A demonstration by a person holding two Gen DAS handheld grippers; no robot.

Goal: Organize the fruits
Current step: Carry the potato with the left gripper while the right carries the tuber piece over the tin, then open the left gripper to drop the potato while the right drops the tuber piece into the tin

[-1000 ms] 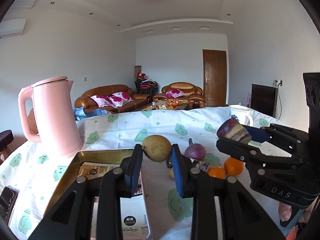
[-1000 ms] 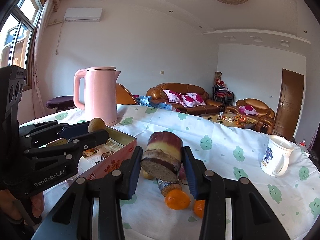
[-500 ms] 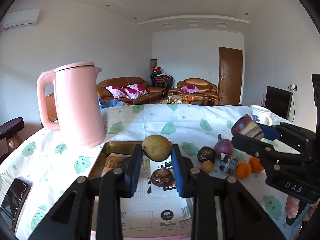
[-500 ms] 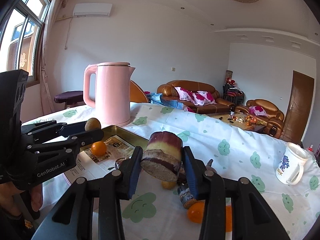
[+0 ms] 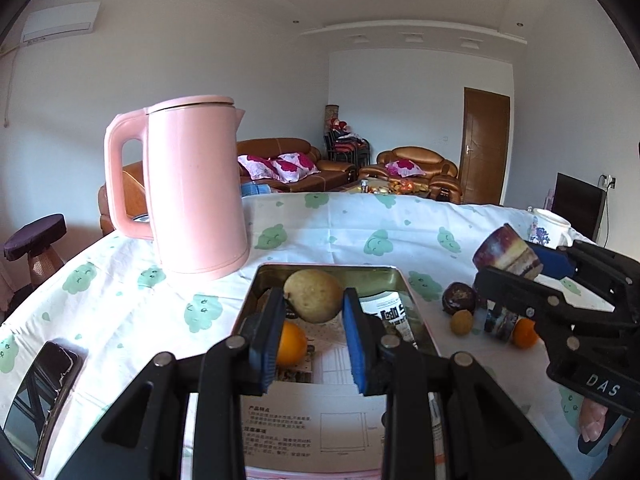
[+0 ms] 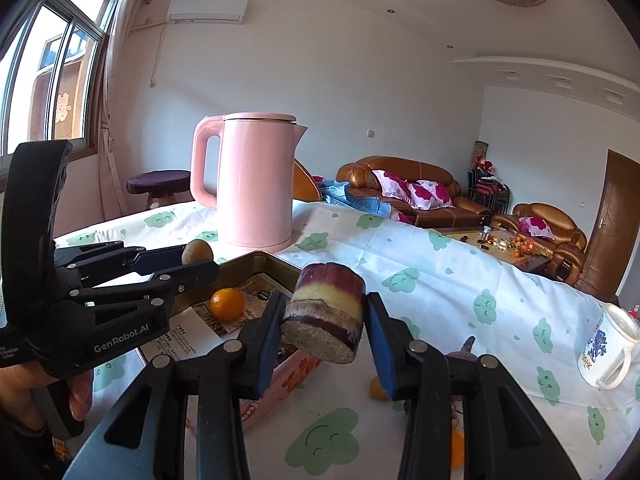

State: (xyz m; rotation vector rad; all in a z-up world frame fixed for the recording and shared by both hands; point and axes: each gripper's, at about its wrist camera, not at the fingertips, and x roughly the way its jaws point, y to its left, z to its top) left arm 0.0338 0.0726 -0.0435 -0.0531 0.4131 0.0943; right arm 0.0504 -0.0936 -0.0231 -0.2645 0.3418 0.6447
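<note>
- The left gripper (image 5: 313, 330) has its blue-padded fingers (image 5: 267, 340) pinching a yellow-brown pear (image 5: 313, 296), which sits between the pads at their tips.
- Below and beyond these fingers lies an open metal tin (image 5: 416, 308), its bottom lined with printed paper; the pear hangs over the tin's far part.
- An orange (image 5: 291, 343) rests in the tin, just under the left finger and partly hidden by it.
- The right gripper (image 6: 323, 334) has its fingers (image 6: 384, 350) clamped on a short cut piece of sugarcane (image 6: 324, 316), purple and yellow in bands, with the cut face turned toward the camera.
- In the right wrist view, the tin's corner lies just to the left of and below these fingers, and the sugarcane is held above the surface (image 6: 440, 280) beside the tin, not over it.
- To the right of the left fingers, on the cloth-covered surface, lie a dark purple round fruit (image 5: 459, 298), a small brown fruit (image 5: 462, 322), another piece of cane (image 5: 498, 322) and a second orange (image 5: 525, 333), all close together.
- A pink kettle (image 5: 196, 188) stands beyond the left fingers and to their left, near the tin's far corner.
- A white mug (image 6: 608, 350) with a blue figure stands well to the right of the right fingers.
- A phone (image 5: 44, 396) lies at the surface edge, far left of the left fingers.
- A person's hand (image 6: 24, 396) grips the left gripper's handle.
</note>
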